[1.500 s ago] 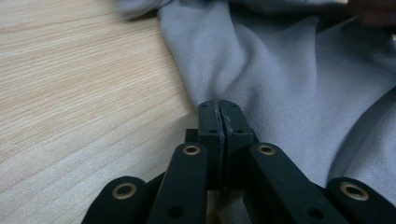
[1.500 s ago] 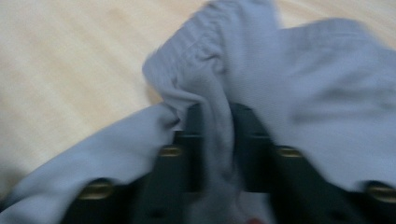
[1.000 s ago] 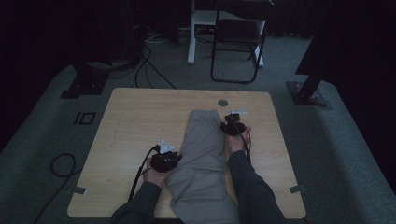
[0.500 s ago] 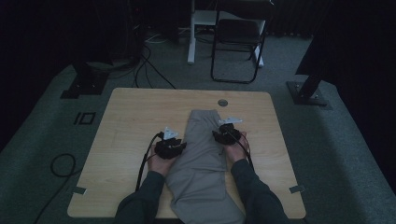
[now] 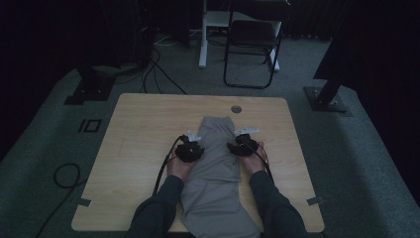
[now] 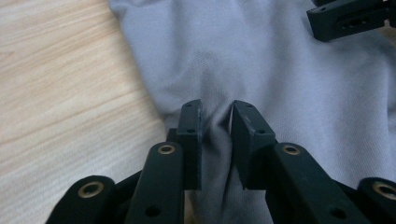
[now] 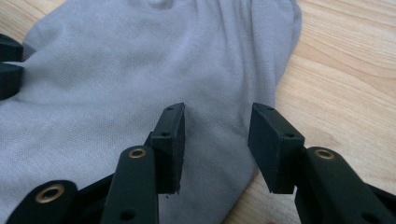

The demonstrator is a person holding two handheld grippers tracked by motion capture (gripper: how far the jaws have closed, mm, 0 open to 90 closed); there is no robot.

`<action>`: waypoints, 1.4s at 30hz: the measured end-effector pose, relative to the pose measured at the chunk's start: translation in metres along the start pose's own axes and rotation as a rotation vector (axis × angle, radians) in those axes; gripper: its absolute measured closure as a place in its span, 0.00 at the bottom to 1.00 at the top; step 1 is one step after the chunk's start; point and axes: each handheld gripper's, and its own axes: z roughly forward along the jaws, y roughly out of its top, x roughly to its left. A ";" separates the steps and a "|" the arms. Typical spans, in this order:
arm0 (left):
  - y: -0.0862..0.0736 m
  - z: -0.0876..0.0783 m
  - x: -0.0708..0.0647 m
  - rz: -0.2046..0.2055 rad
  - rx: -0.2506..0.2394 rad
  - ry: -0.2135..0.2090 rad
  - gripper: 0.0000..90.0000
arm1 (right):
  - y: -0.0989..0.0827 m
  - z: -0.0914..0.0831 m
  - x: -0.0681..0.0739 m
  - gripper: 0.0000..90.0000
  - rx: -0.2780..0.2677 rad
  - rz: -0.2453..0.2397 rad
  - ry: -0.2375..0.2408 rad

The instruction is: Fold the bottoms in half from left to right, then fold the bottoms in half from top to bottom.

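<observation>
Two black two-jaw tools work on one folded grey cloth garment (image 5: 214,163) that lies lengthwise down the middle of the light wooden table (image 5: 138,129), its near end hanging over the table edge by the person. The left tool (image 5: 193,136) sits at the garment's left edge; its jaws have just been closing and now pinch a raised ridge of the grey cloth (image 6: 215,135) between them. The right tool (image 5: 246,133) sits at the garment's right edge, directly across the cloth from the left one; its jaws have just been opening and stand apart, with flat cloth (image 7: 215,140) beneath the gap and neither pad pressing on it. Beyond the garment's far end, a small round grommet (image 5: 236,109) is set in the table.
</observation>
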 end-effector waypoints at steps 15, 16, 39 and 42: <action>-0.028 -0.023 -0.017 -0.002 -0.028 -0.026 0.85 | -0.019 -0.016 0.017 0.63 -0.016 -0.025 0.013; -0.031 -0.025 -0.020 0.001 -0.026 -0.027 0.85 | -0.020 -0.018 0.018 0.63 -0.015 -0.026 0.016; 0.009 -0.010 0.004 -0.084 -0.039 0.014 0.55 | 0.007 -0.011 0.010 0.58 -0.013 0.060 -0.016; 0.011 0.002 0.004 -0.100 -0.013 0.017 0.53 | 0.010 -0.003 0.011 0.57 0.010 0.057 -0.019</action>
